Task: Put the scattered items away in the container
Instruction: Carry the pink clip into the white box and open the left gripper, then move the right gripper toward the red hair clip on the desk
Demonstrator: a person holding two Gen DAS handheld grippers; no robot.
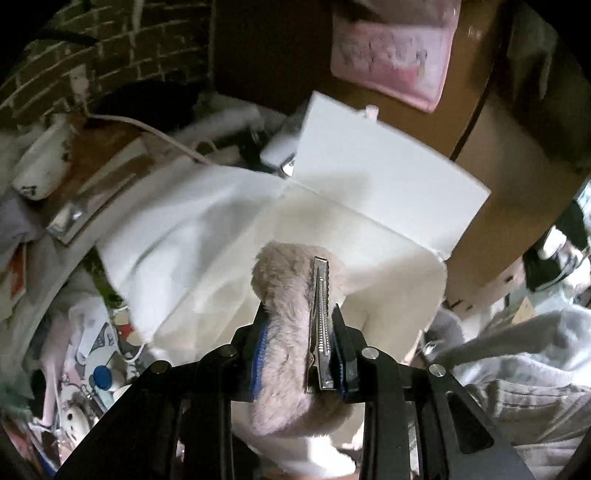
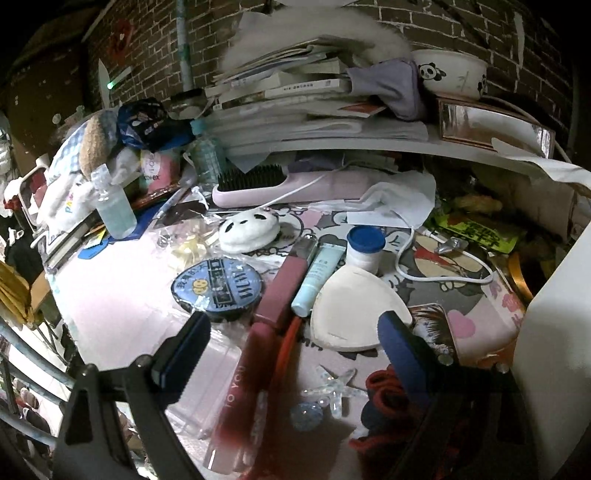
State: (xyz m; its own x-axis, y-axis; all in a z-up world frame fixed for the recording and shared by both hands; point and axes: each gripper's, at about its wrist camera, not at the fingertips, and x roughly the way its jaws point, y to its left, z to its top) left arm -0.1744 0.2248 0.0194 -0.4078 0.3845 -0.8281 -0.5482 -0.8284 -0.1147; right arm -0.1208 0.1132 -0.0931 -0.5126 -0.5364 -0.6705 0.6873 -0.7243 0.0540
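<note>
**Fuzzy clip held over the white container; tabletop crowded**

The tabletop (image 2: 110, 306) wears a pink cartoon-print cover and stands against a dark brick wall (image 2: 436, 22). A white shelf (image 2: 369, 146) above it carries stacked books (image 2: 288, 88) and a panda bowl (image 2: 448, 72).

Little bare surface shows; the pink strip along the tabletop's left edge is the clearest patch. At the right edge a white wall of the container (image 2: 554, 332) rises close beside the clutter.

Only the right wrist view shows the scattered items: a round blue tin (image 2: 218, 286), a pink tube (image 2: 243, 398), a pale blue tube (image 2: 314, 273), a white triangular puff (image 2: 354, 310), a blue-capped jar (image 2: 364, 247), a clear star clip (image 2: 338, 386), a panda pouch (image 2: 249, 229) and a hairbrush (image 2: 258, 184). The right gripper (image 2: 291, 339) hovers above them, fingers spread wide and holding nothing.

Only the left wrist view looks into the white container (image 1: 369, 177), with its flap raised and a pale lining. The left gripper (image 1: 299, 332) has its fingers clamped on a fuzzy pink hair clip (image 1: 284, 317), metal clasp upward, held above the container's opening.
</note>
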